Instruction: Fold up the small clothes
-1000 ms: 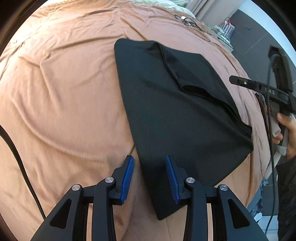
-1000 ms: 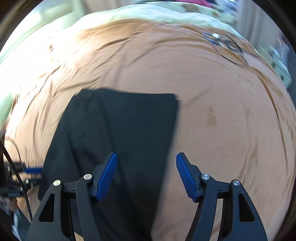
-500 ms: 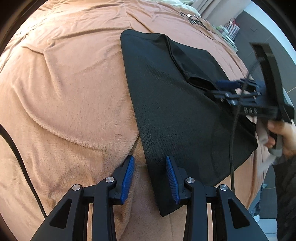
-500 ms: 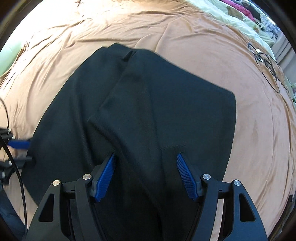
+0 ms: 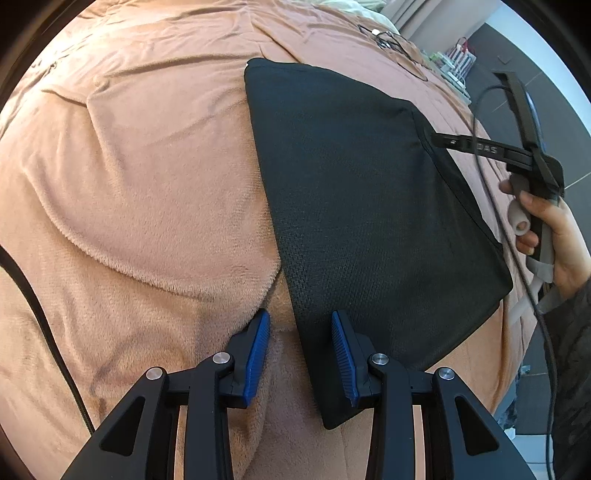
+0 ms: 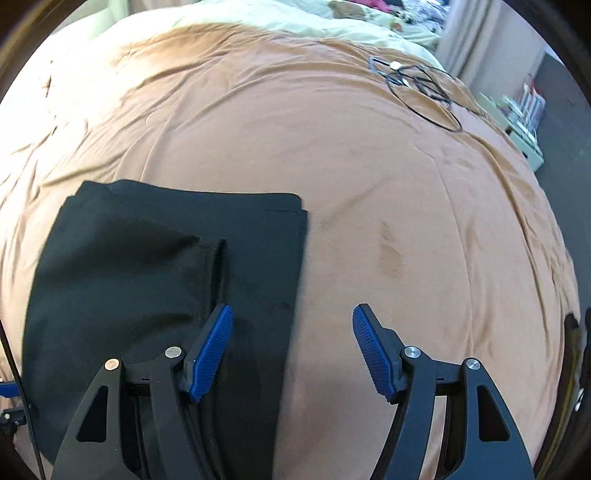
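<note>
Brown blanket (image 5: 147, 184) covers bed. Black garment (image 5: 369, 221) lies folded flat on it. Left hand-held gripper (image 5: 300, 354) parted, empty, garment's left edge between its fingers, cloth spreading toward 1 o'clock. Right hand-held gripper (image 6: 291, 347) wide apart, empty; garment (image 6: 147, 277) at 10 o'clock.

We see a black garment (image 5: 362, 206), its weave a fine dotted mesh up close, lying on a bed blanket (image 5: 147, 177) of plain peachy brown, fuzzy and unpatterned, with a few darker smudges (image 6: 391, 258) in the right wrist view. Our left tool (image 5: 300, 350) is black with bright blue ribbed pads (image 5: 258, 350) and silver rivets; our right tool (image 6: 291, 343) matches it, black with blue pads (image 6: 210, 350). Farther off lies pale green bedding (image 6: 295, 26), and a thin black cable (image 6: 424, 88) loops on the blanket.
</note>
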Demonstrator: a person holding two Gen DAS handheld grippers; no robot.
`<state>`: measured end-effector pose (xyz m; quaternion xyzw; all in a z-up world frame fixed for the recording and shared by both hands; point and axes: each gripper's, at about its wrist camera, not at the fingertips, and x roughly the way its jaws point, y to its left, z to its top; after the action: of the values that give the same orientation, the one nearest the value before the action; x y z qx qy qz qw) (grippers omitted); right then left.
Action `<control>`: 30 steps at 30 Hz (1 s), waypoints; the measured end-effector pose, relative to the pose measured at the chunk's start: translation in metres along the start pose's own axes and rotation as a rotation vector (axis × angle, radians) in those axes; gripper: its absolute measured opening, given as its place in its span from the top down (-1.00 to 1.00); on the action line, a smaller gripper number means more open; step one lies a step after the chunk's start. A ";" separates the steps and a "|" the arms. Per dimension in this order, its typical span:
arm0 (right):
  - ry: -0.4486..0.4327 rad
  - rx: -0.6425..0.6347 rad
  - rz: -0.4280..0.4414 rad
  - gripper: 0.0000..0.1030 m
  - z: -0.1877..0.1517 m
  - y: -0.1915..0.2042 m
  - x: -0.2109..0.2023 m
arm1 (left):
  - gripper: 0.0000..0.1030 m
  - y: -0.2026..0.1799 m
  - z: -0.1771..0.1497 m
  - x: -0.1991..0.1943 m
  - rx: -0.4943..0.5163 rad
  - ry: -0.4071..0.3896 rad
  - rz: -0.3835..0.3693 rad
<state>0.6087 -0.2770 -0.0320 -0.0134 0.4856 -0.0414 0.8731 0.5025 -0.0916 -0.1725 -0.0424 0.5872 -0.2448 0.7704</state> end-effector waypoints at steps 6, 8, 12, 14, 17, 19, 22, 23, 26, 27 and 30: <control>-0.008 0.013 0.092 -0.28 -0.033 -0.012 -0.047 | 0.26 -0.007 -0.008 -0.008 0.007 -0.004 0.026; 0.002 0.024 0.133 -0.28 -0.044 -0.017 -0.059 | 0.26 -0.008 -0.012 -0.010 0.004 -0.006 0.016; 0.013 0.030 0.190 -0.19 -0.072 -0.024 -0.083 | 0.26 -0.011 -0.021 -0.018 0.007 -0.009 0.005; 0.021 0.034 0.212 -0.09 -0.082 -0.026 -0.092 | 0.26 -0.013 -0.024 -0.020 0.008 -0.010 0.002; 0.030 0.048 0.241 0.07 -0.102 -0.029 -0.103 | 0.26 -0.014 -0.030 -0.021 -0.002 -0.004 -0.004; 0.035 0.064 0.256 0.10 -0.114 -0.032 -0.107 | 0.26 -0.015 -0.033 -0.021 -0.007 -0.001 -0.009; 0.036 0.089 0.265 0.11 -0.129 -0.034 -0.116 | 0.26 -0.016 -0.037 -0.019 -0.010 0.009 -0.012; 0.037 0.098 0.267 0.12 -0.132 -0.035 -0.117 | 0.26 -0.016 -0.039 -0.018 -0.011 0.013 -0.016; 0.048 0.132 0.273 0.19 -0.144 -0.040 -0.118 | 0.26 -0.019 -0.040 -0.015 -0.010 0.020 -0.020; 0.054 0.144 0.277 0.24 -0.148 -0.042 -0.118 | 0.26 -0.019 -0.042 -0.014 -0.010 0.020 -0.020; 0.067 0.187 0.302 0.37 -0.157 -0.045 -0.116 | 0.28 -0.019 -0.043 -0.012 -0.012 0.018 -0.021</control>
<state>0.4123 -0.3097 -0.0140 0.1425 0.5049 0.0448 0.8501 0.4542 -0.0931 -0.1685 -0.0508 0.5951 -0.2498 0.7621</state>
